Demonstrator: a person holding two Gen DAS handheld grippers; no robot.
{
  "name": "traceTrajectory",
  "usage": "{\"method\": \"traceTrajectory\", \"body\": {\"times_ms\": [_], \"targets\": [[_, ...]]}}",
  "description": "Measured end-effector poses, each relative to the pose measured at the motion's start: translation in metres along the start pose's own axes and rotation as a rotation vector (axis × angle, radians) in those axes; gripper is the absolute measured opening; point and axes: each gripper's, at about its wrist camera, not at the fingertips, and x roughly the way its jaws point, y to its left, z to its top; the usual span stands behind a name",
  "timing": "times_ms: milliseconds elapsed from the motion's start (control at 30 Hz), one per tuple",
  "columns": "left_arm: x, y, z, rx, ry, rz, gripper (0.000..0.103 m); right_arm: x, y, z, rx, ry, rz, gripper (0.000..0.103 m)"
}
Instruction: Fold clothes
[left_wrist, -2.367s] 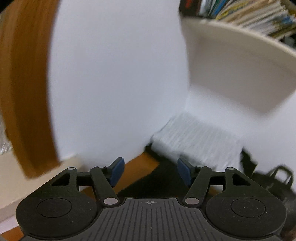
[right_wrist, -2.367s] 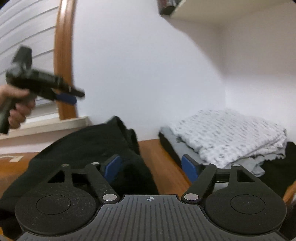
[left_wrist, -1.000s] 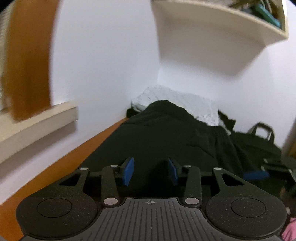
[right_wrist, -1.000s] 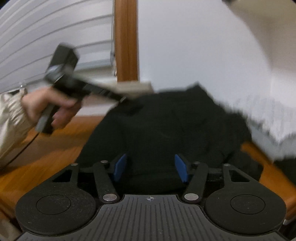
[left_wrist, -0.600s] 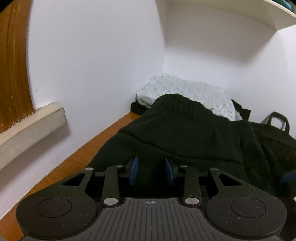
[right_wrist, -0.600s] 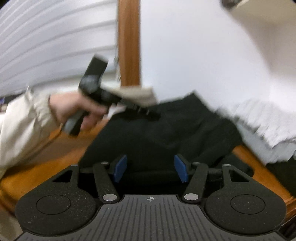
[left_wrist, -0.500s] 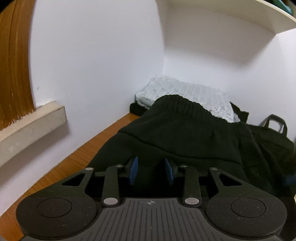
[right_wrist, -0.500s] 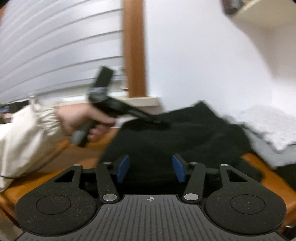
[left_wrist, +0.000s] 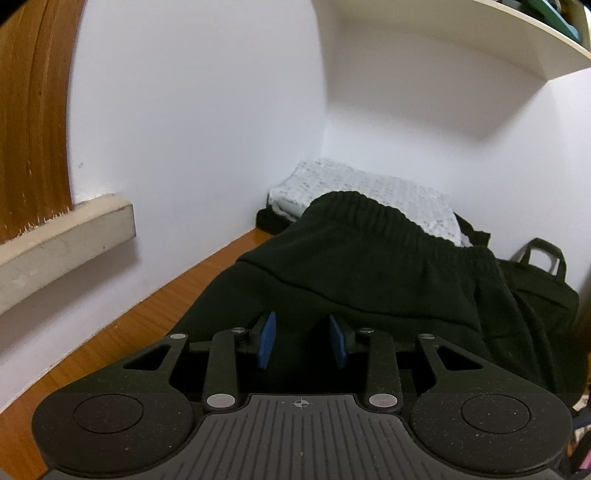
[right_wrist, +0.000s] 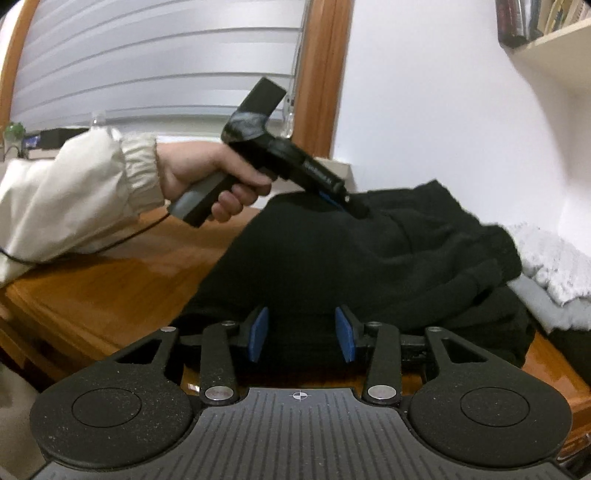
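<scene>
While the black pants (left_wrist: 369, 266) lie spread on the wooden table (left_wrist: 122, 332), both grippers sit at their near edge. Left gripper (left_wrist: 302, 341): jaws part-open, dark cloth between the pads (left_wrist: 266, 339); contact cannot be told. The pants run straight ahead of these jaws, waistband (left_wrist: 373, 210) at the far end against the white pile (left_wrist: 388, 192). Right gripper (right_wrist: 301, 339): jaws have just been closing, now narrow, the hem lying between them but not visibly pinched. From its view the left gripper's tip is on the cloth ahead and left; the long axis runs ahead and rightward.
</scene>
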Motion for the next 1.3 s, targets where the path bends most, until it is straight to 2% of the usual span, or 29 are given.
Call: {"method": "traceTrajectory", "body": {"times_ms": [167,267,300,400,533,567,667,767,833,867,933,967,1000,1133,1200,1300], "targets": [[-0.018,0.011,0.008,-0.046,-0.034,-0.016,0.038,-0.003,-0.008,0.015,0.045,-0.056,-0.014,0.044],[-0.027,0.021,0.012,-0.053,-0.06,0.006,0.038,0.004,-0.011,0.02,0.086,-0.085,-0.044,0.053],[-0.029,0.025,0.013,-0.06,-0.064,0.012,0.038,0.007,-0.012,0.021,0.101,-0.095,-0.055,0.053],[-0.031,0.037,0.011,-0.084,-0.061,0.023,0.038,0.021,-0.01,0.017,0.112,-0.097,-0.053,0.053],[-0.028,0.047,0.008,-0.086,-0.036,0.057,0.038,0.024,-0.003,0.017,0.131,-0.144,-0.031,0.053],[-0.028,0.05,0.007,-0.09,-0.036,0.062,0.038,0.025,-0.001,0.02,0.131,-0.132,-0.053,0.054],[-0.03,0.059,0.007,-0.112,-0.042,0.064,0.038,0.025,-0.007,0.021,0.163,-0.112,-0.097,0.067],[-0.034,0.064,0.005,-0.124,-0.045,0.056,0.038,0.022,-0.023,0.015,0.216,-0.092,-0.155,0.069],[-0.033,0.066,0.004,-0.132,-0.038,0.043,0.064,0.019,-0.038,0.008,0.275,-0.081,-0.193,0.069],[-0.032,0.066,0.004,-0.13,-0.035,0.034,0.066,0.017,-0.048,0.004,0.327,-0.079,-0.197,0.068],[-0.028,0.064,0.006,-0.116,-0.033,0.012,0.067,0.014,-0.061,-0.001,0.402,-0.079,-0.193,0.069],[-0.024,0.063,0.009,-0.101,-0.022,-0.008,0.069,0.012,-0.063,-0.001,0.421,-0.072,-0.247,0.075],[-0.02,0.063,0.012,-0.086,-0.012,-0.027,0.072,0.01,-0.065,-0.002,0.444,-0.074,-0.281,0.077],[0.001,0.069,0.037,-0.024,0.04,-0.092,0.08,0.001,-0.083,-0.009,0.601,-0.087,-0.338,0.082],[0.014,0.074,0.046,-0.012,0.088,-0.153,0.08,0.005,-0.089,-0.015,0.653,-0.07,-0.359,0.083],[0.035,0.079,0.053,0.001,0.146,-0.211,0.08,0.015,-0.094,-0.024,0.752,-0.043,-0.348,0.086]]}}
